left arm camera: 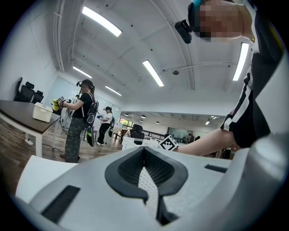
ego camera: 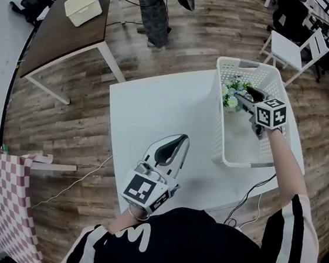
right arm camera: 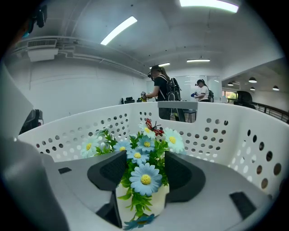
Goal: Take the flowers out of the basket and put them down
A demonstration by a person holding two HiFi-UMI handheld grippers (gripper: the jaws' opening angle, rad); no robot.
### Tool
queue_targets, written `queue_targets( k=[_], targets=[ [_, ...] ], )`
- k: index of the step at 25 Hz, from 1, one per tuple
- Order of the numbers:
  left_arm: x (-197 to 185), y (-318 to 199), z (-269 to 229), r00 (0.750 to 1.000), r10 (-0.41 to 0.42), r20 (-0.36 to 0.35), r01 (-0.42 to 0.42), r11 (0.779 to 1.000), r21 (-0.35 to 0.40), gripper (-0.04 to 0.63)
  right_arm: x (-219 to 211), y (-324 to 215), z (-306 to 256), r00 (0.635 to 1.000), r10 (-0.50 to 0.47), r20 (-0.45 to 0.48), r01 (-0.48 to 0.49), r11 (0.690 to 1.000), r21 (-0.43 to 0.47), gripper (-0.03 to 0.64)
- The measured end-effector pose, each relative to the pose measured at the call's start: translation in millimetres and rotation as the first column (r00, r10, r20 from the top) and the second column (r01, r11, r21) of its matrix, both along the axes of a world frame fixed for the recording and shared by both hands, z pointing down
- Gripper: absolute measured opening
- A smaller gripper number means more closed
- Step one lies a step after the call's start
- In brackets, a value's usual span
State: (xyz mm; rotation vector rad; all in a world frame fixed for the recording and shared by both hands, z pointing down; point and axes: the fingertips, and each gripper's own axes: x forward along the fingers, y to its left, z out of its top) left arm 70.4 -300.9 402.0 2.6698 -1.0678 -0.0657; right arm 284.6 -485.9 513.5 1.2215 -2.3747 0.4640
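A bunch of blue and white daisies (ego camera: 233, 96) in a cream pot stands at the far end of the white perforated basket (ego camera: 243, 65) on the white table (ego camera: 149, 108). My right gripper (ego camera: 249, 99) reaches down into the basket. In the right gripper view, its jaws press against both sides of the pot, shut on the flowers (right arm camera: 145, 178), with the basket wall (right arm camera: 226, 131) behind. My left gripper (ego camera: 175, 142) hovers over the table's near middle, away from the basket. Its jaws meet with nothing between them in the left gripper view (left arm camera: 144, 173).
A brown table (ego camera: 63, 34) carrying a white box (ego camera: 83, 7) stands at the far left. A person (ego camera: 152, 8) stands beyond the white table. A white chair (ego camera: 289, 48) is at the far right, a checkered chair (ego camera: 3, 198) near left. A cable (ego camera: 245, 196) hangs off the table's near edge.
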Motion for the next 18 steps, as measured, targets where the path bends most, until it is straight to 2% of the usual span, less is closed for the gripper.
queue_targets(
  k=[4, 7, 14, 18],
  targets=[
    [0, 0, 3, 1.0, 0.005, 0.017, -0.005, 1.0, -0.018, 0.005, -4, -2, 3, 0.999, -0.031, -0.038, 0.031, 0.999, -0.007, 0.252],
    [2, -1, 2, 1.0, 0.004, 0.003, -0.004, 1.0, -0.011, 0.005, -7, -1, 9, 0.998, -0.041, -0.051, 0.04, 0.999, -0.022, 0.252],
    [-1, -3, 4, 1.0, -0.001, 0.0, 0.001, 1.0, -0.018, 0.005, -7, -5, 15, 0.998, -0.01, -0.068, 0.008, 0.999, -0.031, 0.252],
    [-2, -2, 4, 1.0, 0.001, 0.004, -0.001, 1.0, -0.024, 0.005, -11, -3, 20, 0.992, -0.04, -0.12, 0.036, 0.999, -0.034, 0.25]
  ],
)
